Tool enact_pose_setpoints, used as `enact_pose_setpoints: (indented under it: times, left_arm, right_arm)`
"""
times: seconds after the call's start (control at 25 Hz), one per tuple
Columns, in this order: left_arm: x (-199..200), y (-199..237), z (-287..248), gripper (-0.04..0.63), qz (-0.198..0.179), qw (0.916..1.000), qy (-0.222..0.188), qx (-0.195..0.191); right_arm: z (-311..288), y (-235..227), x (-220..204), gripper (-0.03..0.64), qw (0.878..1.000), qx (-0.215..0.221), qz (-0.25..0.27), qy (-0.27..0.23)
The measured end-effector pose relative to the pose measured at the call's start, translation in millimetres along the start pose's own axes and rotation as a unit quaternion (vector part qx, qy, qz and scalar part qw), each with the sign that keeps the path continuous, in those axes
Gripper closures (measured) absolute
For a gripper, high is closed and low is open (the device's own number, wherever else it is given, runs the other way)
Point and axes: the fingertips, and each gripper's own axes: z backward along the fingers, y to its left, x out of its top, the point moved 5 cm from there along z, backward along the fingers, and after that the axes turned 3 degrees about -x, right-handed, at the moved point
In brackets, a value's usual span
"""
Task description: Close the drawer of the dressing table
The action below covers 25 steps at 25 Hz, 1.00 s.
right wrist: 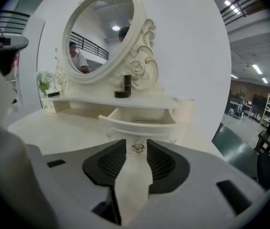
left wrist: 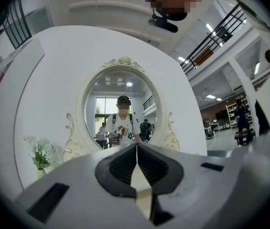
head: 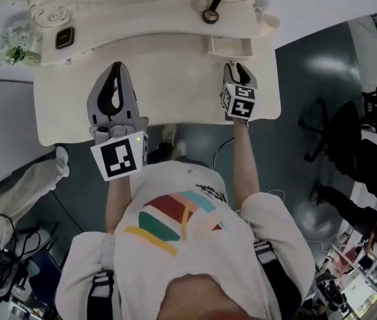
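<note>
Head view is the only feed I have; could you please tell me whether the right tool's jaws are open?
Observer: Yes, the right tool has its jaws apart, nothing gripped.
Operator: What sits in front of it?
Observer: The open drawer; its ornate handle shows in the gap at the jaw tips.
Operator: And the left tool?
Observer: The left tool is shut and empty, facing the mirror.

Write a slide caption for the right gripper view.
Right gripper, jaws apart, lined up on the ornate handle of the open drawer, below the oval mirror.
</note>
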Motion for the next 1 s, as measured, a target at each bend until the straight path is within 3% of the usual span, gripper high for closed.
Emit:
enact_pose_setpoints:
  times: [0.32,0.6,1.0]
  left_arm:
    - [-10.6,-1.1,-0.2,0.588,-0.012,0.9996,0.023,-0.009]
    - [-6.3,1.4,-4.7,0.588,0.003,0.9999,0.009,0.007]
    - [-10.5,0.6,-3.5,0.588,-0.005,0.9998,0.02,0.001]
  right_arm:
    - [-8.2,-2.6,-7.5,0.503,1.0,0.004,-0.006,0.015]
    - [-10.5,-4.5,-8.9,0.525,1.0,-0.004,-0.002,0.017]
    - [-9.8,-2.6,-7.7,0.529,1.0,-0.015,0.01,0.018]
